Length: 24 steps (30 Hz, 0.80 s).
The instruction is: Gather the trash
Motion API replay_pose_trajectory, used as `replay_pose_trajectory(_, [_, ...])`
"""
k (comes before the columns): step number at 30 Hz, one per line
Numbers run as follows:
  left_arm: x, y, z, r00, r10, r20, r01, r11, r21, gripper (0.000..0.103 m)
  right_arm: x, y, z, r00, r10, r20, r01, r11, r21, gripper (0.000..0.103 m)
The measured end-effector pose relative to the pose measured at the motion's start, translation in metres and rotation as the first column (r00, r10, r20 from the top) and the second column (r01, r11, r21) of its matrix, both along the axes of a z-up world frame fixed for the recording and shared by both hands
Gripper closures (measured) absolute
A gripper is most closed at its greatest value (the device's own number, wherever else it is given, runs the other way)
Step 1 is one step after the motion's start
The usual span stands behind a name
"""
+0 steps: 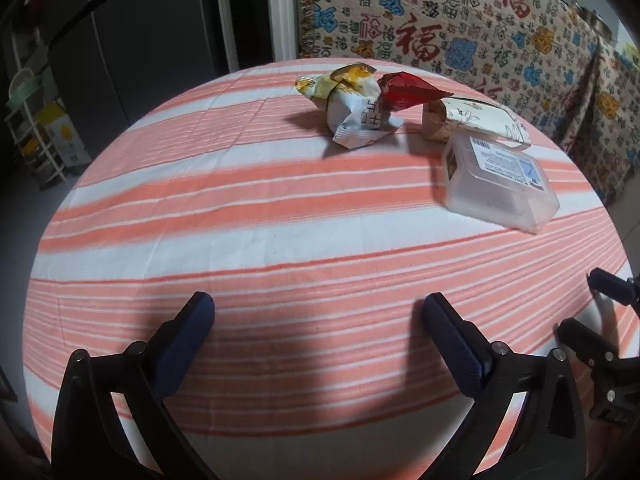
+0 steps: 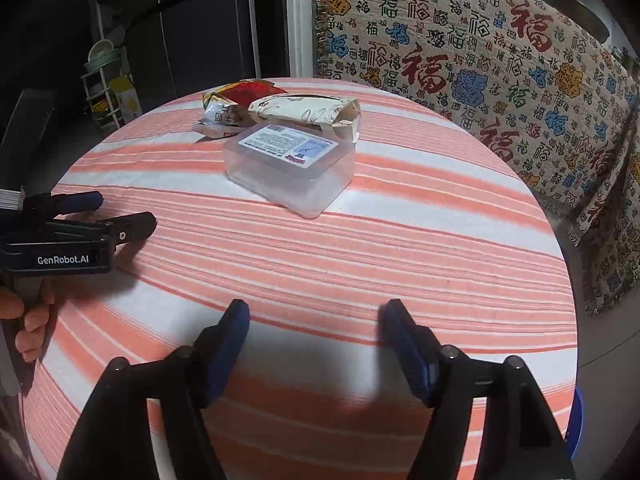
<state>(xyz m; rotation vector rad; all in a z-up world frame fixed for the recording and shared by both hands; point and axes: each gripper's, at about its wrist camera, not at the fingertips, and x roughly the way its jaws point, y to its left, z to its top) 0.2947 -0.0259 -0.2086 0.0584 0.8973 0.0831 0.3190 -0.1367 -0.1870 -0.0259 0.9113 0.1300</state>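
Trash lies at the far side of the striped table (image 1: 280, 216). A crumpled white and gold wrapper (image 1: 352, 108), a red wrapper (image 1: 408, 90) and a cream paper pack (image 1: 476, 122) lie close together. A clear plastic box (image 1: 496, 180) with a blue label sits nearer. The same box (image 2: 290, 164), cream pack (image 2: 308, 114) and wrappers (image 2: 236, 108) show in the right wrist view. My left gripper (image 1: 318, 308) is open and empty over the near table. My right gripper (image 2: 316, 312) is open and empty. The left gripper also shows in the right wrist view (image 2: 120, 210).
A patterned cloth (image 1: 480, 40) with red and blue characters hangs behind the table. A dark fridge (image 1: 140, 40) and a white shelf rack (image 1: 36, 128) stand at the left. The table edge drops off near both grippers.
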Motion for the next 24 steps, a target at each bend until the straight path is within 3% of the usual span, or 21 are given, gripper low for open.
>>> replay_pose_trajectory(7, [0.035, 0.004, 0.006, 0.998, -0.067, -0.018, 0.067, 0.998, -0.001, 0.001, 0.003, 0.005, 0.0, 1.0, -0.001, 0.0, 0.001, 1.0, -0.006, 0.027])
replay_pose_trajectory(13, [0.098, 0.006, 0.027, 0.991, -0.117, 0.071, 0.123, 0.989, -0.084, 0.007, 0.002, 0.005, 0.0, 1.0, -0.001, 0.001, 0.001, 1.0, -0.006, 0.027])
replay_pose_trajectory(17, [0.128, 0.004, 0.027, 0.983, -0.165, 0.08, 0.174, 0.976, -0.133, 0.033, 0.003, 0.005, 0.0, 1.0, -0.001, 0.001, 0.001, 1.0, -0.005, 0.027])
replay_pose_trajectory(18, [0.13, 0.003, 0.025, 0.981, -0.179, 0.077, 0.188, 0.972, -0.14, 0.058, 0.002, 0.005, 0.0, 1.0, -0.001, 0.001, 0.001, 1.0, -0.004, 0.027])
replay_pose_trajectory(19, [0.131, 0.002, 0.024, 0.98, -0.189, 0.07, 0.197, 0.97, -0.139, 0.066, 0.003, 0.005, 0.0, 1.0, -0.001, 0.0, 0.001, 1.0, -0.004, 0.027])
replay_pose_trajectory(21, [0.122, 0.004, 0.025, 0.976, -0.203, 0.082, 0.214, 0.966, -0.146, 0.074, 0.003, 0.005, 0.0, 1.0, -0.001, 0.0, 0.001, 1.0, -0.004, 0.027])
replay_pose_trajectory(24, [0.096, 0.018, 0.027, 0.973, -0.222, 0.069, 0.231, 0.958, -0.171, 0.079, 0.003, 0.005, 0.001, 1.0, -0.001, 0.0, 0.001, 1.0, -0.001, 0.027])
